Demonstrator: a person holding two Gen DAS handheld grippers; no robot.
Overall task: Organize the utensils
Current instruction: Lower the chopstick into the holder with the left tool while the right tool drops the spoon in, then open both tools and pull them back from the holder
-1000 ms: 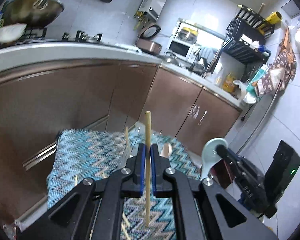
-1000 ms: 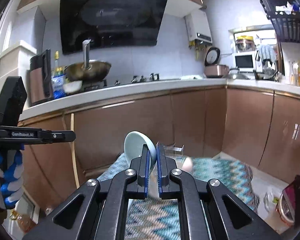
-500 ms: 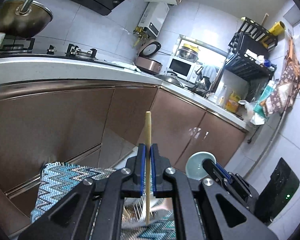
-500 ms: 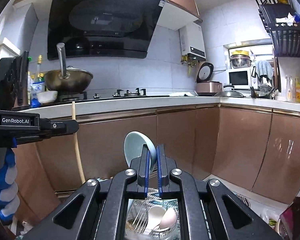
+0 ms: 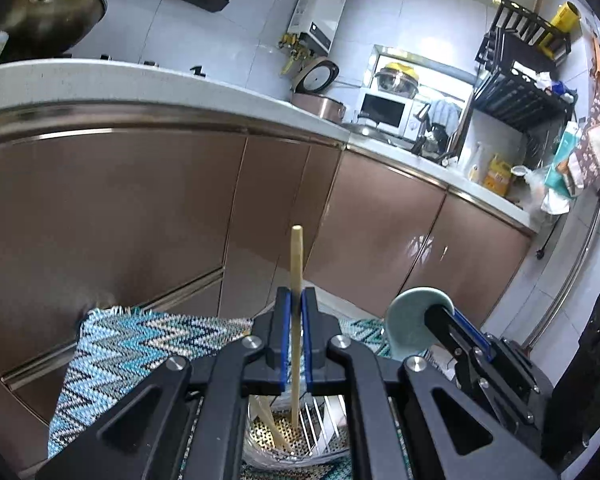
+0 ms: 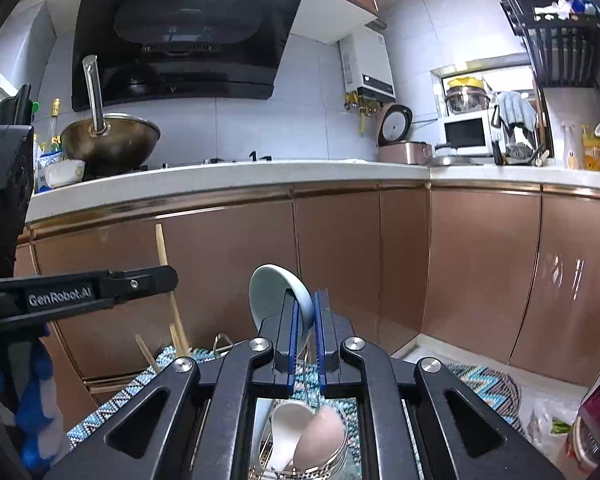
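My left gripper (image 5: 295, 300) is shut on a wooden chopstick (image 5: 296, 264) held upright, its lower end down inside a clear utensil holder (image 5: 292, 446) that has another chopstick in it. My right gripper (image 6: 304, 304) is shut on a pale blue ceramic spoon (image 6: 274, 294), bowl up, above a holder compartment (image 6: 300, 440) with a white spoon (image 6: 288, 428) and a pink spoon (image 6: 320, 438). The right gripper with the blue spoon (image 5: 414, 320) shows at the right of the left wrist view. The left gripper (image 6: 156, 278) and its chopstick (image 6: 162, 246) show at the left of the right wrist view.
The holder stands on a blue zigzag cloth (image 5: 132, 344). Brown kitchen cabinets (image 6: 340, 256) under a white counter (image 6: 228, 178) lie behind. A wok (image 6: 110, 140) sits on the stove, with a rice cooker (image 6: 402, 142) and microwave (image 6: 466, 134) farther right.
Both grippers have lowered toward the holder. The chopstick's lower end now sits inside the holder beside another chopstick, and the blue spoon hangs closer over the spoons.
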